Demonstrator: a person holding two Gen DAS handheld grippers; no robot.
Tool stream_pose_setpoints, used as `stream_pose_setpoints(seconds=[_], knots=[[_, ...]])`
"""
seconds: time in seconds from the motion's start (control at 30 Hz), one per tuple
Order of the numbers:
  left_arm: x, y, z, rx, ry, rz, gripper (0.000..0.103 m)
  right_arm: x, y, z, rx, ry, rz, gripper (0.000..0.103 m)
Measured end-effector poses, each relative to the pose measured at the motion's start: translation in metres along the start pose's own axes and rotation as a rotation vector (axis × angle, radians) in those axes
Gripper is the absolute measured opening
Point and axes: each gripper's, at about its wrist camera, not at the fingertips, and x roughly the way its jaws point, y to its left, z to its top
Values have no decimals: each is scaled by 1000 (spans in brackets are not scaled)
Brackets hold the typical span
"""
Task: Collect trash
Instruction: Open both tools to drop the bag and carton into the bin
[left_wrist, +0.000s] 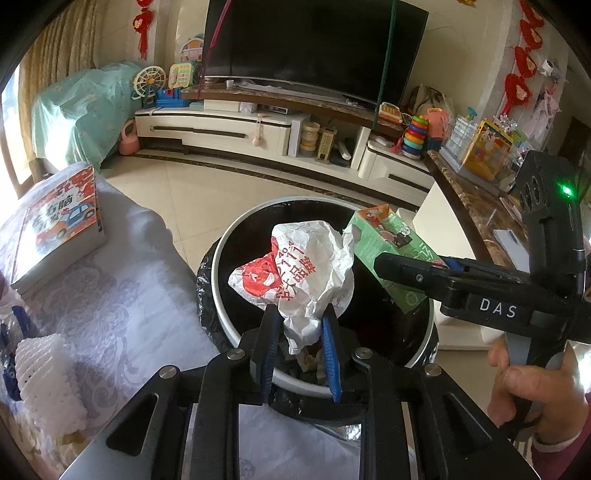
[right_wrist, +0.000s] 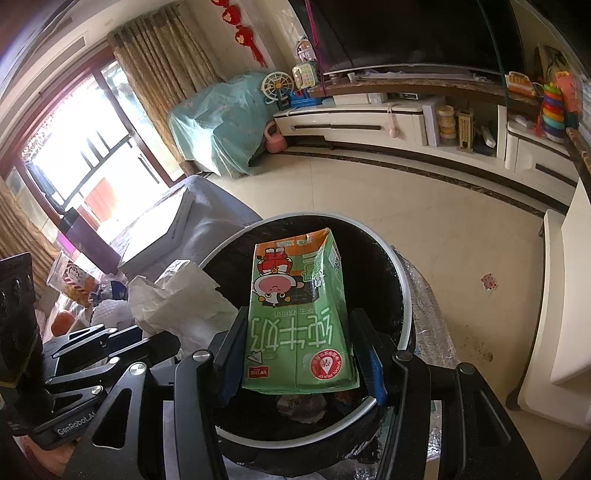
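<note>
My left gripper (left_wrist: 300, 325) is shut on a crumpled white paper wrapper (left_wrist: 295, 269) with red print, held over the round trash bin (left_wrist: 221, 280) with its black liner. My right gripper (right_wrist: 301, 354) is shut on a green milk carton (right_wrist: 295, 317), held over the same bin (right_wrist: 404, 295). In the left wrist view the carton (left_wrist: 388, 236) and the right gripper (left_wrist: 380, 264) come in from the right, beside the wrapper. In the right wrist view the wrapper (right_wrist: 177, 299) and the left gripper's body show at the left. Some trash lies at the bin's bottom.
A table with a pale patterned cloth (left_wrist: 122, 295) lies left of the bin, bearing a boxed book set (left_wrist: 59, 229) and white foam netting (left_wrist: 48, 376). A cup and snack items (right_wrist: 74, 280) sit on it. A TV cabinet (left_wrist: 258, 129) stands behind. A marble counter (left_wrist: 465, 199) stands right.
</note>
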Motion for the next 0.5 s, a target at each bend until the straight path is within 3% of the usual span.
stream_pose_setpoints(seconds=[0.17, 0.33, 0.5], knots=[[-1, -4, 2, 12, -4, 4, 26, 1, -1, 4, 0, -1, -12, 55], [-7, -3, 0, 13, -21, 18, 52, -2, -3, 5, 7, -4, -13, 59], [-15, 3, -12, -19, -29, 10, 55, -9, -1, 1, 20, -23, -6, 75]])
